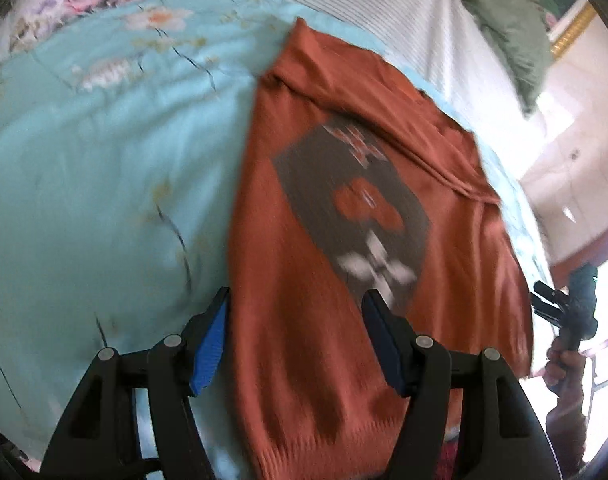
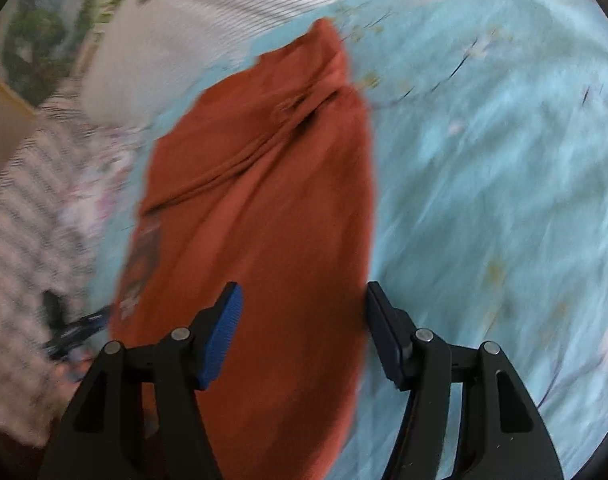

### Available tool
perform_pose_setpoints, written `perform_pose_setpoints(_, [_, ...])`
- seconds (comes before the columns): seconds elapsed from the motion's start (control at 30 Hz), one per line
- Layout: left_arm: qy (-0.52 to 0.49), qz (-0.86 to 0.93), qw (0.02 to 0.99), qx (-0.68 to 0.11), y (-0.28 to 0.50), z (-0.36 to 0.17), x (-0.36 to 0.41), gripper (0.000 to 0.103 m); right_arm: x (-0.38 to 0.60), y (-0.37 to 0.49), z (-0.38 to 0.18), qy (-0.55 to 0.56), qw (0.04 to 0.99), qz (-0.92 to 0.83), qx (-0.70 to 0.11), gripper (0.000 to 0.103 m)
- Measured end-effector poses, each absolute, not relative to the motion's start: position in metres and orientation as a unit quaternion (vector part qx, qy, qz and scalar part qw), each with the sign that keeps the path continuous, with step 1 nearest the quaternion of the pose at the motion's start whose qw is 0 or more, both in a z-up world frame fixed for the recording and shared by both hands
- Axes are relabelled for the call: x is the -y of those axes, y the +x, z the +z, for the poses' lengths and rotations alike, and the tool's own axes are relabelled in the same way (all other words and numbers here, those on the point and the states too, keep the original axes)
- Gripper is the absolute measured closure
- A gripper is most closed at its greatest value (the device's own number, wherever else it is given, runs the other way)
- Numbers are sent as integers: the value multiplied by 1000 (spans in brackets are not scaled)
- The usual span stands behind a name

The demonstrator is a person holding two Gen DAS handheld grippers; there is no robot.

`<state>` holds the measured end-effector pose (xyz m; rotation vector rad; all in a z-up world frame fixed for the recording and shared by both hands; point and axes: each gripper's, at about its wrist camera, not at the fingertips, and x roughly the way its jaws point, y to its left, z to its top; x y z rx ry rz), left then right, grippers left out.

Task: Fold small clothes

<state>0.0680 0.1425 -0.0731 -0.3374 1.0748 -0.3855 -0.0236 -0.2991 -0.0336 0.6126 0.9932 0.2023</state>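
Rust-orange sweater [image 1: 304,240] lying on the light-blue floral bedspread [image 1: 103,200]

Left tool [image 1: 295,304] and right tool [image 2: 301,300] both hover over it, jaws apart, nothing gripped.

Soft blue flowery bedspread [image 1: 103,184] all over the bed, white stripy sheet [image 1: 384,4] at the far end, bright light on pale floor [image 1: 576,160] at right.

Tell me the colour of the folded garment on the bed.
Rust orange garment, dark printed patch; clearest in left wrist view.
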Motion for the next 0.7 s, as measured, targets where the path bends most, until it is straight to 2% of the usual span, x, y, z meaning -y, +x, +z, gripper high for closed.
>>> perform_pose_setpoints(0.27, [-194,-248,798,-515,2,-81,-155,38,259,-94,-39,298,810,198,-465,40])
perform_pose_setpoints(0.43, [-192,-269,794,-511,-10,-85,-146,40,254,-103,-47,311,818,202,-439,42])
perform_pose_setpoints(0.5, [-181,-272,796,-509,-10,-86,-143,49,257,-98,-49,319,819,195,-435,50])
perform_pose_setpoints(0.53, [-174,-271,799,-508,-10,-86,-142,52,259,-96,-51,321,819,189,-436,58])
perform_pose_setpoints(0.57, [-167,-268,803,-506,-11,-87,-142,65,256,-100,-52,320,820,183,-437,72])
perform_pose_setpoints(0.6, [-161,-264,806,-505,-11,-88,-143,85,257,-99,-55,317,820,175,-443,80])
perform_pose_setpoints(0.63, [-157,-261,808,-504,-11,-89,-144,95,259,-102,-57,318,819,170,-447,95])
perform_pose_setpoints(0.7, [-164,-260,810,-500,-11,-89,-147,98,263,-104,-60,328,817,170,-443,95])
